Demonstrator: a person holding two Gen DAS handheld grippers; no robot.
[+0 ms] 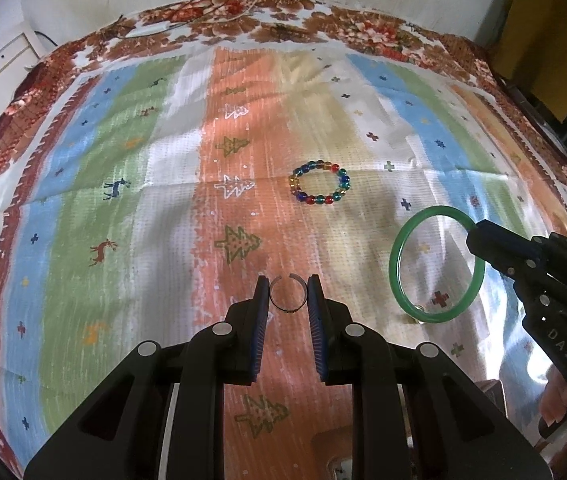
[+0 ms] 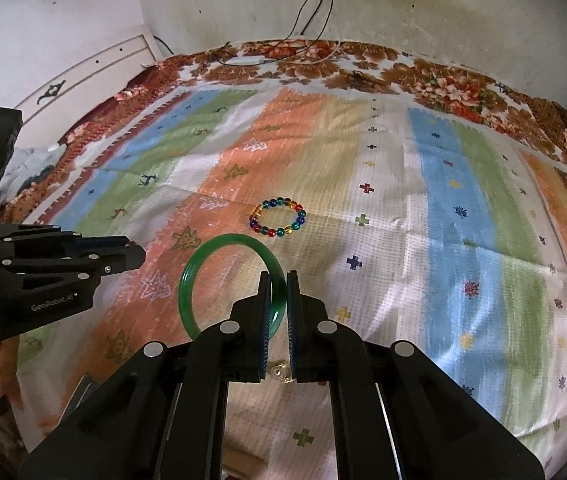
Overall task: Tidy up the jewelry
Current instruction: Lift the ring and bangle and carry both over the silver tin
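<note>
We see the left gripper (image 1: 289, 294) clamped on a small metal ring (image 1: 288, 295) above the striped cloth (image 1: 123, 184). The right gripper (image 2: 279, 296) pinches a green bangle (image 2: 219, 276) at its rim. The bead bracelet (image 1: 319, 181) lies on the cloth beyond both.

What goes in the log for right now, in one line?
left tool: shut on ring | right tool: shut on bangle | bead bracelet: on cloth
</note>
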